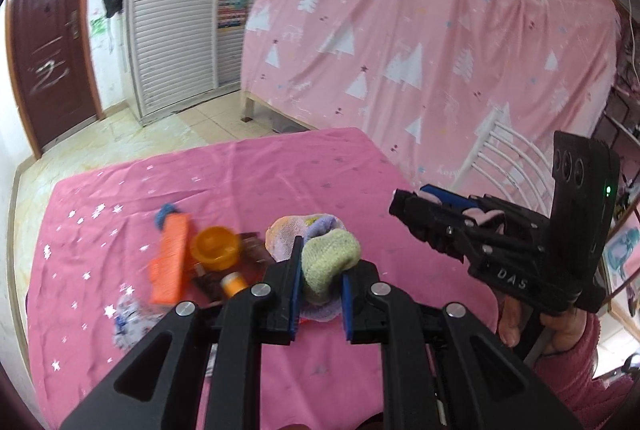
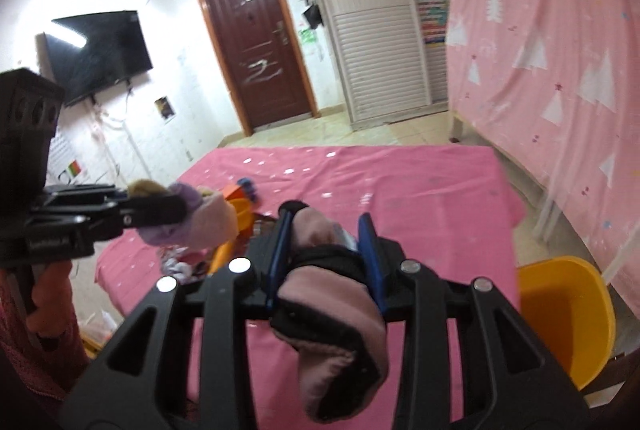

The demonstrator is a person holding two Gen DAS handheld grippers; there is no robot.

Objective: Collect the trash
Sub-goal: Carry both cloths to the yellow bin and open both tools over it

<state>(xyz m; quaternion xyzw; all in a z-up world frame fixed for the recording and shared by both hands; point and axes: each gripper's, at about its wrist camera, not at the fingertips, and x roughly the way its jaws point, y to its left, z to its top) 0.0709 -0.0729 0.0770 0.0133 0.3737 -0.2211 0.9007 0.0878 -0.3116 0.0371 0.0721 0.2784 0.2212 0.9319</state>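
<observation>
**Item 1, in hand.** Left gripper, lower centre of the left wrist view, is clenched on a bundled pastel terry sock in green, lilac and peach. The bundle rides above the table, lifted clear of it as far as can be judged.

**Item 2, in hand.** Right gripper, lower centre of the right wrist view, grasps a dusty-pink fleece sock with black trim. Its loose end hangs down toward the bottom of the frame.

**Item 3, still on the table.** A cluster lies left of centre in the left wrist view on the pink star-printed tablecloth:
- an orange rectangular plastic block, blurred
- a small blue knot of fabric at its upper end
- an orange round plastic cup just beside the block
- a dark brown wrapper under the cup's edge
- a small orange-capped tube
- a crumpled white printed scrap near the lower left.

**Item 4, likely receptacle.** A yellow plastic bin stands off the table's edge at lower right of the right wrist view. Its visible interior looks empty.

**Status, as a judgement.** Early to middle: two pieces picked up and not yet dropped, six or so left on the cloth.
</observation>
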